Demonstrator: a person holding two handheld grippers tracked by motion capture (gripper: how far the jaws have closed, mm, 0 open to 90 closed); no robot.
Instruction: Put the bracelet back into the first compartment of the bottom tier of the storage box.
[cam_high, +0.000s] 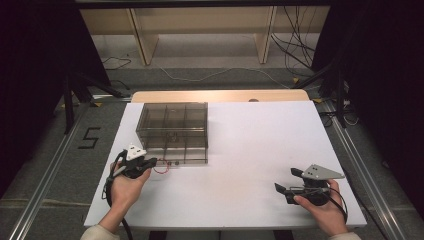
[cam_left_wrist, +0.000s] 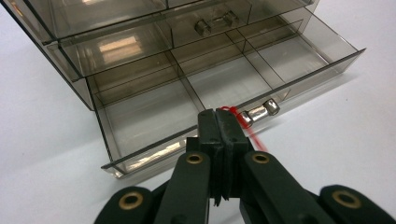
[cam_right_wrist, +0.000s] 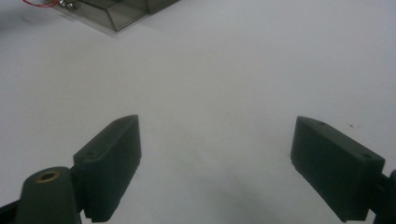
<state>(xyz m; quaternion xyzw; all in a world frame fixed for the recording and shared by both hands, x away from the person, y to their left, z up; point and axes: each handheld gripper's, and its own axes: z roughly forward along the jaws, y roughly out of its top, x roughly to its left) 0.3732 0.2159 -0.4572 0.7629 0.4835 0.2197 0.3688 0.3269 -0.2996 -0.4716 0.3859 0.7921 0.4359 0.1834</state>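
Note:
A smoky see-through drawer box stands on the white table, left of the middle. Its bottom drawer is pulled out toward me, and its divided compartments look empty. A red string hangs from the drawer's metal handle. My left gripper is shut on that string just in front of the drawer, and the same left gripper sits at the drawer's near left corner. My right gripper rests near the table's front right, and the right gripper is open over bare table.
A wooden shelf unit stands on the floor beyond the table, with loose cables beside it. Metal rails run along both sides. A "5" is marked on the floor at left. Dark stand legs flank the table.

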